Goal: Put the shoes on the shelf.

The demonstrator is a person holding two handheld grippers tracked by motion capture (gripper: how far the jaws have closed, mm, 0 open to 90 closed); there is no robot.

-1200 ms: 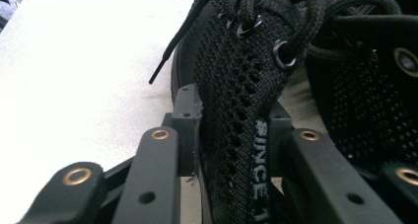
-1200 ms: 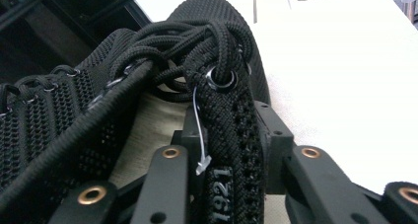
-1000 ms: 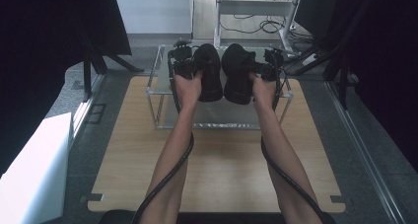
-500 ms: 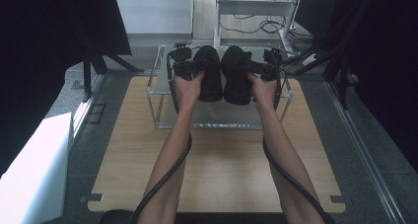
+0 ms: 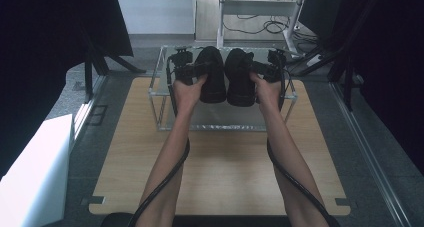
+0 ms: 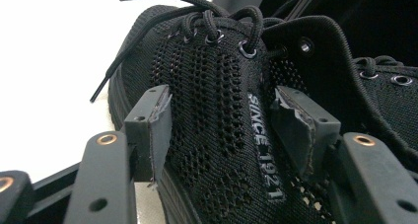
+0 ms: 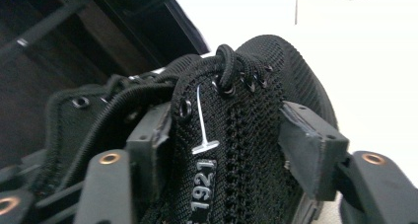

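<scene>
Two black mesh lace-up shoes stand side by side, toes away from me, on top of a clear rack (image 5: 220, 128). My left gripper (image 5: 191, 72) reaches in from the left to the left shoe (image 5: 213, 84). My right gripper (image 5: 261, 71) reaches from the right to the right shoe (image 5: 240, 87). In the left gripper view the left gripper (image 6: 224, 116) straddles the left shoe (image 6: 217, 71), pads off the mesh. The right gripper (image 7: 230, 130) likewise straddles the right shoe (image 7: 268, 61). Both pairs of jaws have just been opening.
The rack sits at the far end of a wooden table (image 5: 220, 182). A white box (image 5: 35, 172) stands off the table's left side. Behind the rack are a metal shelf frame (image 5: 260, 7) and floor cables. Dark stands flank both sides.
</scene>
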